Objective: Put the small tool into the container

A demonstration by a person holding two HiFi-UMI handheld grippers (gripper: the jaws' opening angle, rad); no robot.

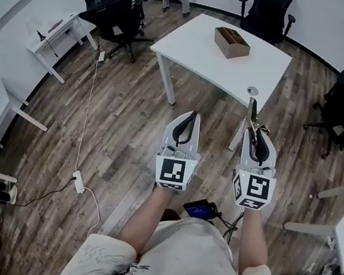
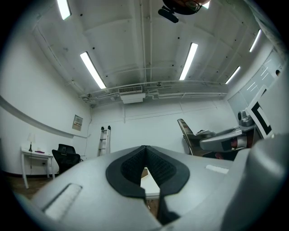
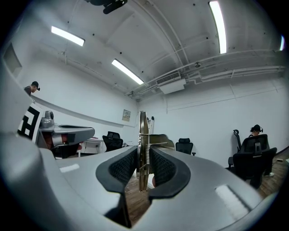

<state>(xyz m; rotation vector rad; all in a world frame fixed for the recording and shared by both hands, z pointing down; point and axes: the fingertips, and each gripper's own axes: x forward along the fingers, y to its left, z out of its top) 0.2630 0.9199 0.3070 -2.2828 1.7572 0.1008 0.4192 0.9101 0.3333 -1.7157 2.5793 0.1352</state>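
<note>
Wood-plank floor (image 1: 116,117) fills most of the head view, with office chairs pushed to the walls. A white counter (image 1: 195,42) stands well ahead of the person and carries a brown open-topped container (image 1: 231,43) near its far side. The left gripper (image 1: 190,118) and the right gripper (image 1: 257,131) are held side by side over the floor, short of the counter. The small tool (image 1: 251,105) sticks up out of the right gripper, a thin metal strip ending in a small round head, well apart from the container.

In the left gripper view, the fingers (image 2: 131,167) meet at their tips with nothing between them. A slice of the counter shows through the gap lower down.

In the right gripper view, the fingers (image 3: 124,167) are pressed onto the flat faces of the small tool, which stands on edge between them and reaches well above the pads. A little coil spring (image 3: 146,153) runs along its side.

The tool looks light, stiff and smooth, so it probably slides easily on a hard grip. Its long free end could make it swing. Holding it across the broad faces, low and clear of the spring, seems the safest purchase.
</note>
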